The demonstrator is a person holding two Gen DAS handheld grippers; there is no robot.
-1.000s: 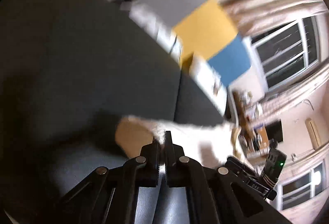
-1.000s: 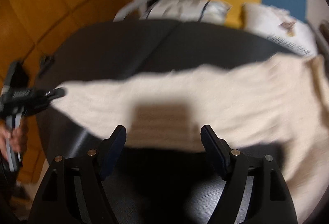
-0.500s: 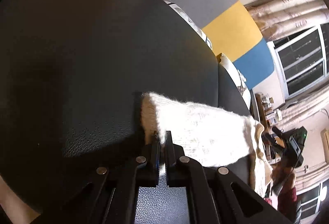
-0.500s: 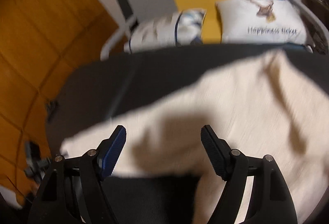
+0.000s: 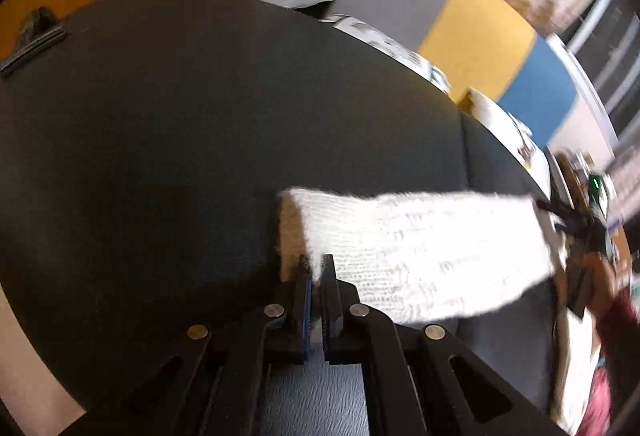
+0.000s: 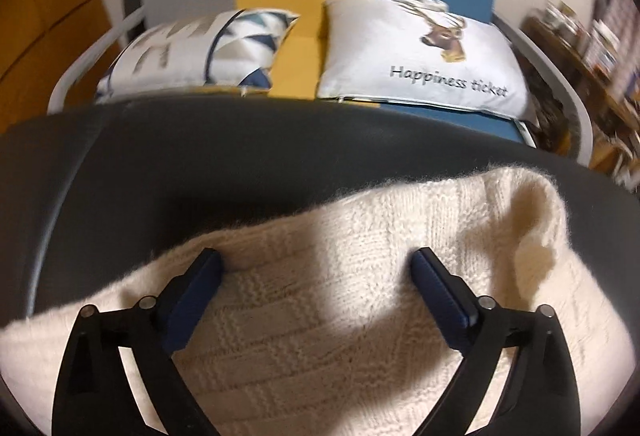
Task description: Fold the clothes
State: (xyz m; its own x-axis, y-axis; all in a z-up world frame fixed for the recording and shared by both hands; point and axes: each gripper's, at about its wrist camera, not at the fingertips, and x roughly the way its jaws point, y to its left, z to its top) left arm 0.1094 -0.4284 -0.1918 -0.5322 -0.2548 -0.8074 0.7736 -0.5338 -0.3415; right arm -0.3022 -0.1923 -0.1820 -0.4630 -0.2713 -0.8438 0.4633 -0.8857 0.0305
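Two wrist views, both angled down at one dark surface

The dark padded surface (image 5: 168,156) is seen close from the left wrist, looking along the cream knit (image 5: 420,256); the same knit (image 6: 328,296) is viewed nearer from the right wrist, faced towards the cushions (image 6: 420,56).

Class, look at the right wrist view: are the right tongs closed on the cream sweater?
No: the right tongs stand wide open over the cream sweater, pinching nothing.

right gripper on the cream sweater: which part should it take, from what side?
Probably the raised, rolled edge of the cream sweater, from above, fingers astride the ridge. It stands proud of the dark cushion; the knit below the open right gripper lies flat, giving little to pinch.
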